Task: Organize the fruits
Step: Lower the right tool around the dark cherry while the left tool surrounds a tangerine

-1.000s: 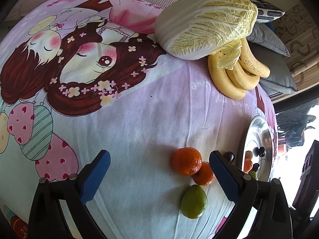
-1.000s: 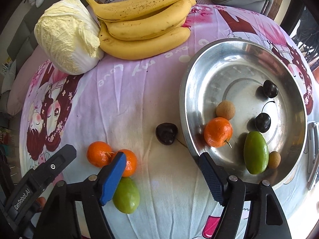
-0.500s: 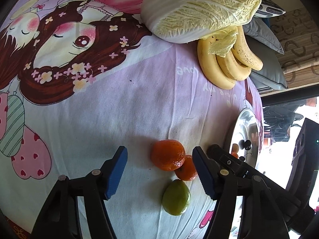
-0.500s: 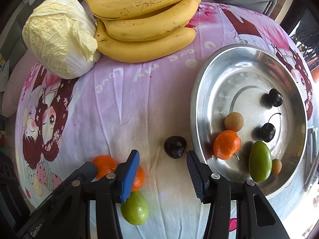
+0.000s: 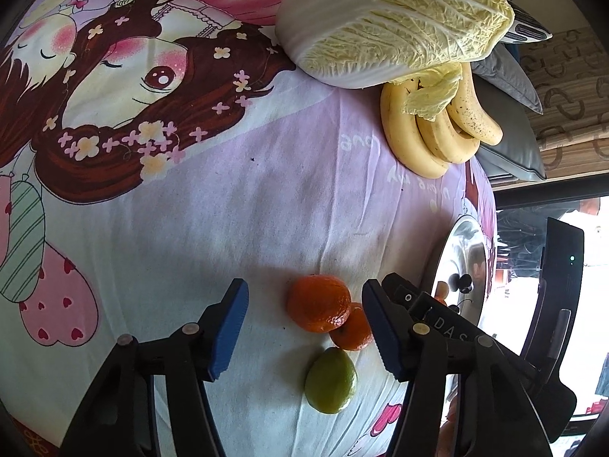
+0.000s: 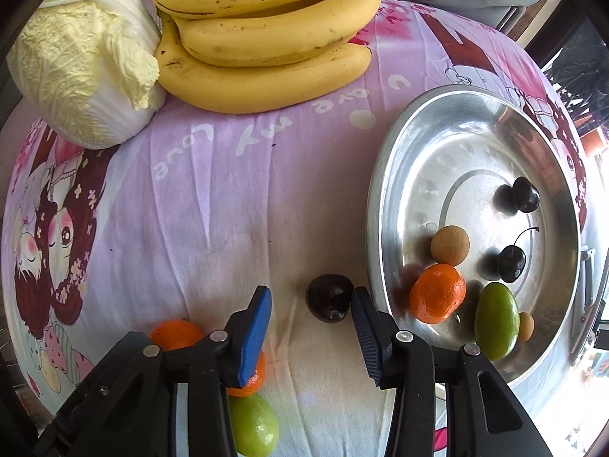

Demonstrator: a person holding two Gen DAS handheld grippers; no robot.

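Before you: a shiny, smooth metal tray [image 6: 384, 205] on a matt, creased printed cloth [image 6: 228, 209], and a glossy dark cherry [image 6: 329, 297].

Cloth [image 5: 236, 205]: pale lilac and white, printed with a brown-haired cartoon girl, small flowers, pink hearts and the upside-down words "my Love"; covers the whole surface.
Cabbage [image 5: 396, 23]: napa head, white base and crinkled yellow leaves, lying on its side at the cloth's far edge; one loose leaf droops forward.
Cushions [image 5: 510, 129]: grey, stacked behind the cloth's far corner.
Patterned pillow [image 5: 527, 28]: black and white, only its corner showing past the cabbage.
Wall [image 5: 571, 87]: brown covering with curled motifs, behind the cushions.
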